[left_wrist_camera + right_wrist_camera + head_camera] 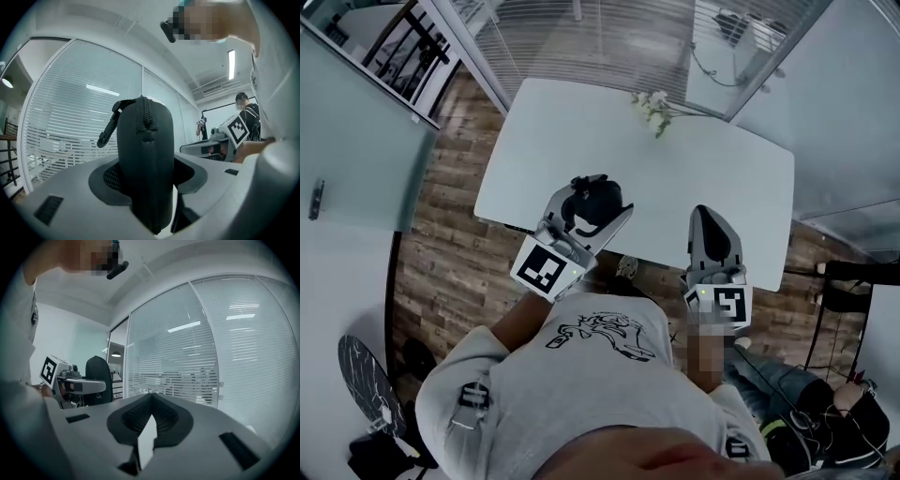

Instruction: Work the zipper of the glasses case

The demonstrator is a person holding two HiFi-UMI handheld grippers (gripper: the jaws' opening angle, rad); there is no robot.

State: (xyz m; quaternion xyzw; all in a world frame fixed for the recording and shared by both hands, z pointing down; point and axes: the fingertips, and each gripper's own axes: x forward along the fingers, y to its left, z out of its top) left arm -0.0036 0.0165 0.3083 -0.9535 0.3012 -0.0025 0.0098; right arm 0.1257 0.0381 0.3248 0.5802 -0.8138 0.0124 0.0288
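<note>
While my left fingers [105,180] pinch the black glasses case [145,140] upright between them, its zipper [146,115] running up the edge turned toward my hand and a clip [108,129] hanging off its top left, my right fingers [168,419] are pressed together on nothing. My left gripper [598,199] holds the case over the near edge of the white table [694,169], toward its left corner, and my right gripper [703,217] is over the same edge further right, well apart. White flowers [654,111] lie at the far edge.
</note>
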